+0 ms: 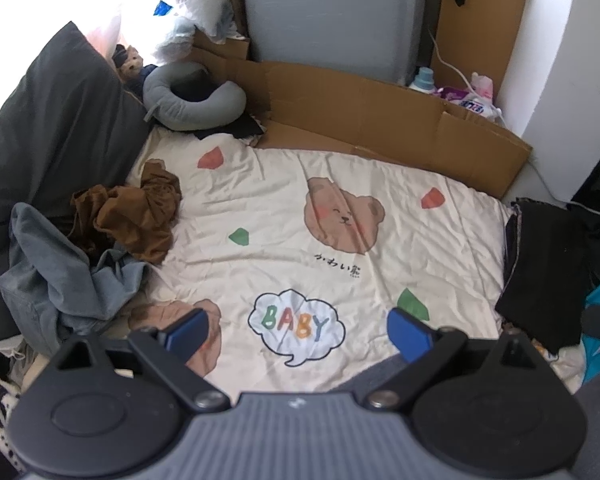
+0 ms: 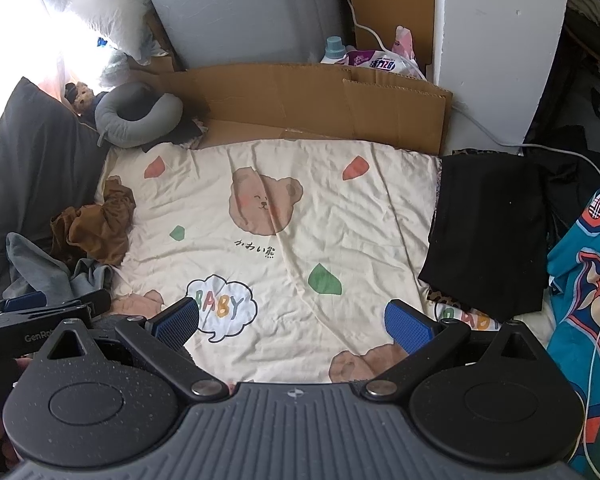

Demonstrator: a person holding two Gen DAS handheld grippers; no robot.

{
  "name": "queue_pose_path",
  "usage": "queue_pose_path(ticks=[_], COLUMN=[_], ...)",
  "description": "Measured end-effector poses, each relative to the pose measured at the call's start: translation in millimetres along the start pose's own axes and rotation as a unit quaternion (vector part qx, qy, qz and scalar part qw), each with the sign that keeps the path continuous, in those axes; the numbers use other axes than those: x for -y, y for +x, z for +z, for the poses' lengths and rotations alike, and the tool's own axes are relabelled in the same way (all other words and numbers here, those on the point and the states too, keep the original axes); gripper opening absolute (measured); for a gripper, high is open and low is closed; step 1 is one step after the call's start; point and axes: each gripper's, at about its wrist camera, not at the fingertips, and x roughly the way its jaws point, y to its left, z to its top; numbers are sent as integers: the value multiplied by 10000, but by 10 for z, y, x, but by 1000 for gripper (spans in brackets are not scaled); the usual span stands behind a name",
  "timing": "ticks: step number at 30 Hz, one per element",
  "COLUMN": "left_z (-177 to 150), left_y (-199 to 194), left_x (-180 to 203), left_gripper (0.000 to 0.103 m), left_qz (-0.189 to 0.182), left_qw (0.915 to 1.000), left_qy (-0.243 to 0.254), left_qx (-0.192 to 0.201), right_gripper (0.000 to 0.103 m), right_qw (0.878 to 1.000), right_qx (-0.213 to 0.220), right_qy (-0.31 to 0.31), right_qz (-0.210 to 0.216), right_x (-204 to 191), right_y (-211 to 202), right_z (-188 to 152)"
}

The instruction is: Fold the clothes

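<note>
Bedspread (image 2: 284,168): folded black garment (image 2: 488,236) lengthwise, near-to-far

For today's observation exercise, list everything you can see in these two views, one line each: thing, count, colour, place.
Bedsheet: one, cream, bear print, centre.
Brown garment: one, crumpled, left edge.
Blue-grey garment: one, crumpled, near left.
Black folded garment: one, right edge.
Teal patterned cloth: one, far right.
Dark pillow: one, grey, far left.
Neck pillow: one, grey, far left corner.
Cardboard: brown, far edge.
Detergent bottle: one, blue cap, behind the cardboard.
Left gripper: open, empty.
Right gripper: open, empty.
</note>
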Motion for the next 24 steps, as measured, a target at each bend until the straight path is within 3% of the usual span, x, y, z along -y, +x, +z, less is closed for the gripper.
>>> queue_pose_path(ticks=[24], left_z=[-25], left_y=[-15], left_x=[28], left_gripper=[98], left_qz=[40], left_qw=[10000], left_qy=[-27], left_qx=[31], right_gripper=[102], right_qw=[9999], right_qx=[108], right_qy=[-8], right_qz=[-41], right_x=[-4], right_y=[-21], right_z=[-23])
